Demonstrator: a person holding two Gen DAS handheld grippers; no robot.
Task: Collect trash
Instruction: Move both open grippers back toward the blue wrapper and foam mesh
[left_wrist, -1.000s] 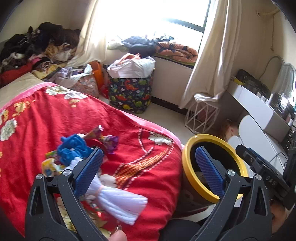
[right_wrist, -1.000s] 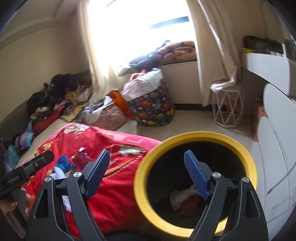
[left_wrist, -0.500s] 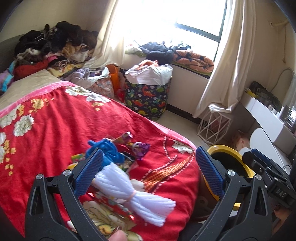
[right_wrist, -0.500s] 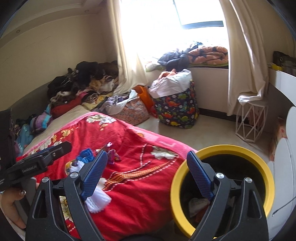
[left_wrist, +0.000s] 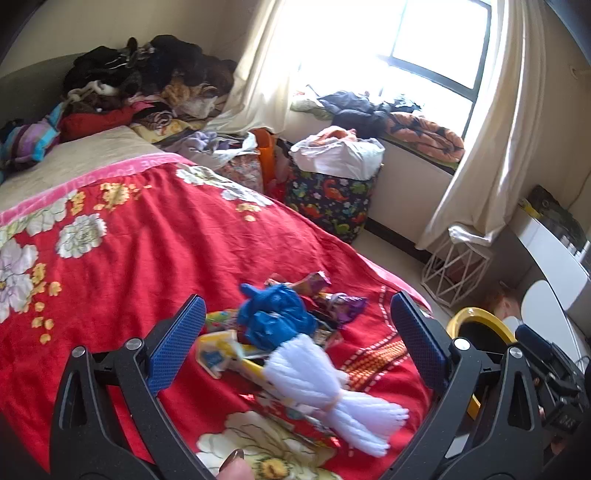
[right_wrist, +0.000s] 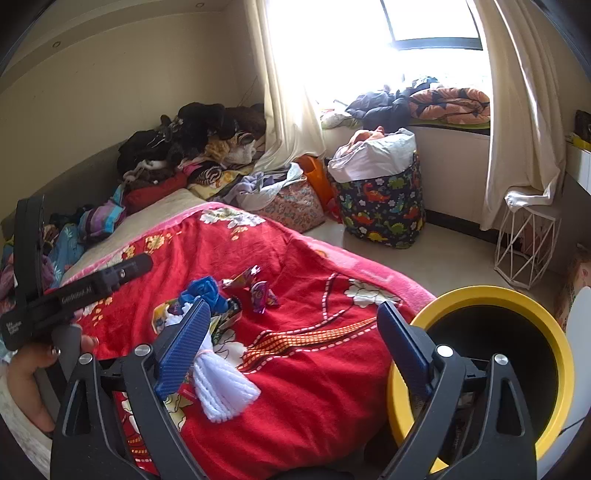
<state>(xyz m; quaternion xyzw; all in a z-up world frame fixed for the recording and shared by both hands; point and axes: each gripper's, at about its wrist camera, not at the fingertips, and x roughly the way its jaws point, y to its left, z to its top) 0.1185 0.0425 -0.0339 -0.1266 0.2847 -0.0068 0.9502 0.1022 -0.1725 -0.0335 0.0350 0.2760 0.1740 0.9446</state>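
On the red blanket near the bed's corner lies a heap of trash: a blue crumpled bag, foil wrappers and a white yarn tassel, with the yellow-rimmed bin on the floor just beside the bed. The step in hand looks like the reach for the next piece, since both grippers, left gripper and right gripper, stand wide open and empty, the right's jaws having just been opening with nothing between them. In the left view the heap sits between and just beyond the 2 pads, untouched, so the next move calls for lowering onto 1 piece and closing.
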